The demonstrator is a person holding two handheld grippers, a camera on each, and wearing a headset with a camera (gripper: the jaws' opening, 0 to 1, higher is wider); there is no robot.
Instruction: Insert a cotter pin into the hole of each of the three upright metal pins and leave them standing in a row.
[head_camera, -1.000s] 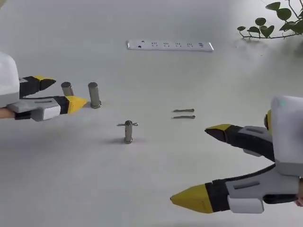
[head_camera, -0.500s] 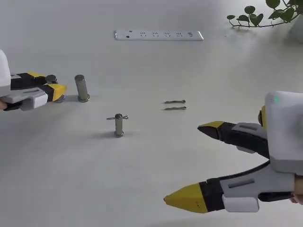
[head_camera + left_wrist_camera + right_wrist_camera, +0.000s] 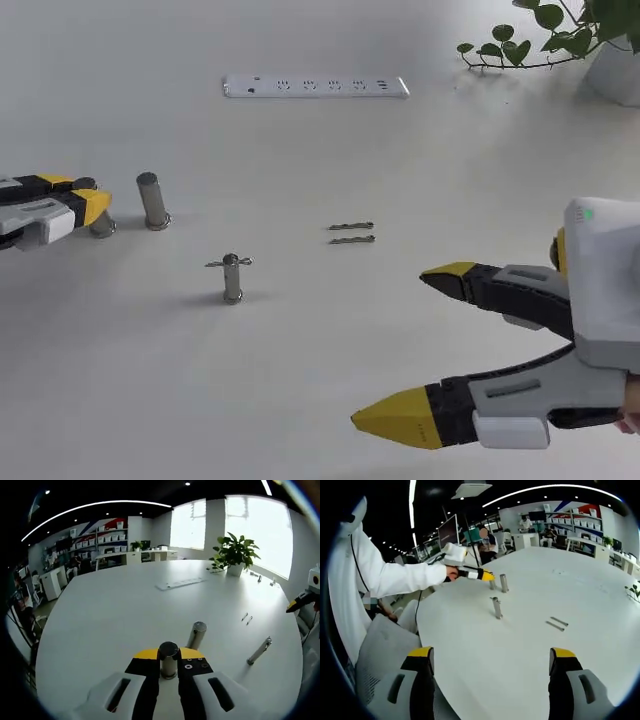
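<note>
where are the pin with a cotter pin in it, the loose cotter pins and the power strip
pin with cotter pin (image 3: 232, 283), head view, mid shaft
loose cotter pins (image 3: 351, 227), head view, middle of the farther one
power strip (image 3: 316, 87), head view, centre of its top

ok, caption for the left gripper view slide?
Left gripper shut on an upright metal pin, with a second pin, the cottered pin and two loose cotter pins beyond.

White bench (image 3: 300, 400), matte surface. White power strip (image 3: 316, 87) lies flat at the far side, sockets up. Trailing green plant (image 3: 545, 28) in a white pot (image 3: 612, 72) at the far right corner. Left gripper view: bright windows (image 3: 252, 527) behind the plant, shelves (image 3: 97, 535) along the back wall. Grey chair (image 3: 382, 650) beside the bench edge.
</note>
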